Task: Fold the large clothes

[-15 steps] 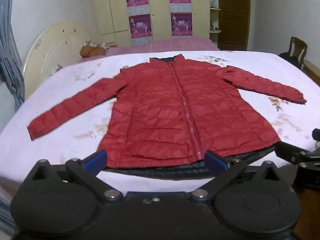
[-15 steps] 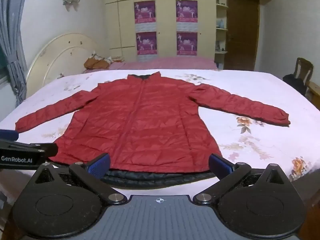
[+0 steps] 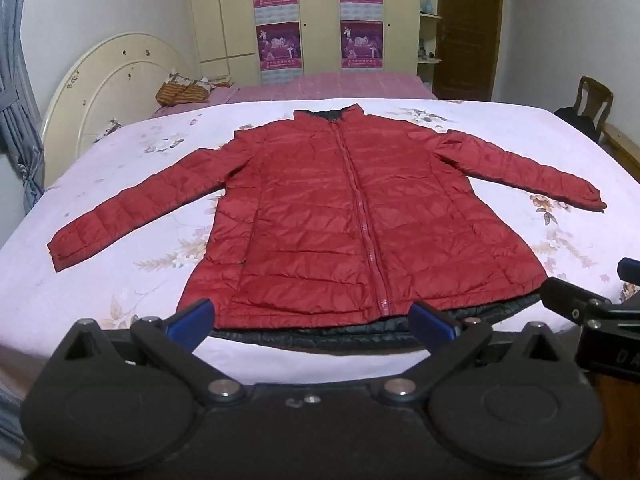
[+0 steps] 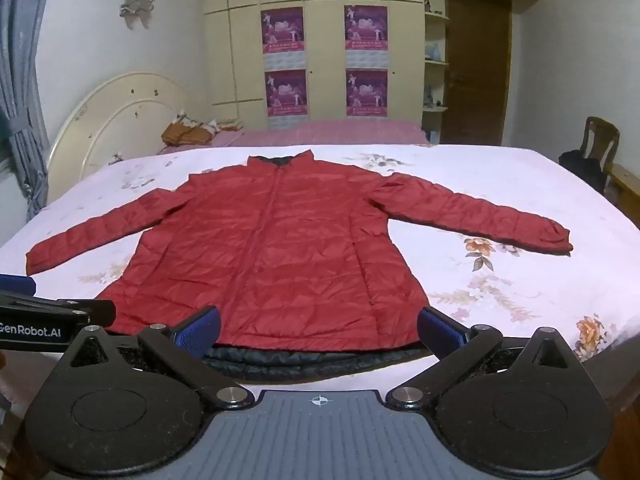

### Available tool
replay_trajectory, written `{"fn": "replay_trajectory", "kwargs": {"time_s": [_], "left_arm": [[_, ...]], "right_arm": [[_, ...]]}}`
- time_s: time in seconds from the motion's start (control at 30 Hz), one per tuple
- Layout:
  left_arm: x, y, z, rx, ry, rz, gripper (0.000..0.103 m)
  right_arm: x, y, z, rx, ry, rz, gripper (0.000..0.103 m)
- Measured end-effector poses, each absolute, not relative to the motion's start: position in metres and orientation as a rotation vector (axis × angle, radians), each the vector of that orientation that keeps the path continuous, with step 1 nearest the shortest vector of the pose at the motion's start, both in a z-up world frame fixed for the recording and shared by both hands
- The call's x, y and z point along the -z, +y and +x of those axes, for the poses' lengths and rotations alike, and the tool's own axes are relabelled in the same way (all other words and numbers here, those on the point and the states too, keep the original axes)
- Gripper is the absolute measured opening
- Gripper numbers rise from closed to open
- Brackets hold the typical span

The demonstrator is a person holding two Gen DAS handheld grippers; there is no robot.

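A: Where is the jacket [image 3: 352, 216] now?

B: The red quilted jacket lies flat on the bed [image 3: 120, 272], front side up, zipper [image 3: 362, 216] closed. Both sleeves are spread out to the sides of the body. The collar is at the far end of the bed and the hem [image 4: 312, 354] is at the near edge, with a dark lining showing under it.

A: And the grippers?

B: The left gripper [image 3: 312, 320] is wide open and holds nothing. The right gripper [image 4: 318, 330] is the same: 2 blue pads far apart, empty. Both hover just before the hem and do not touch it.

A: How will the jacket handle?

B: I think it is light, soft and puffy. The shell looks smooth, so it can slip between the pads. A thin pinch may take only the top layer.

A: So where to take hold?

B: I would pinch at a cuff [image 4: 558, 236] or at a hem corner, through all layers, where the seams are firmer.
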State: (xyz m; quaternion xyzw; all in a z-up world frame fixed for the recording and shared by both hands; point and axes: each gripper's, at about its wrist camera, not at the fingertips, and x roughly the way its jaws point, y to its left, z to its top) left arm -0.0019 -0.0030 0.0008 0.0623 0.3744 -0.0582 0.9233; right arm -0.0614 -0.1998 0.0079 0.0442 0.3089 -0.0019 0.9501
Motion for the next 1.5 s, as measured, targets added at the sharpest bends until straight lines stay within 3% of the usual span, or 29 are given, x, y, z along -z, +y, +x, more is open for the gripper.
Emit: {"fn": "replay_trajectory", "kwargs": {"time_s": [1.5], "left_arm": [[-0.007,-0.0048,-0.009,0.087,0.766,0.111,0.103]], "right_arm": [[-0.0101,-0.2069,-0.06,0.004,0.617,0.088,0.103]]}}
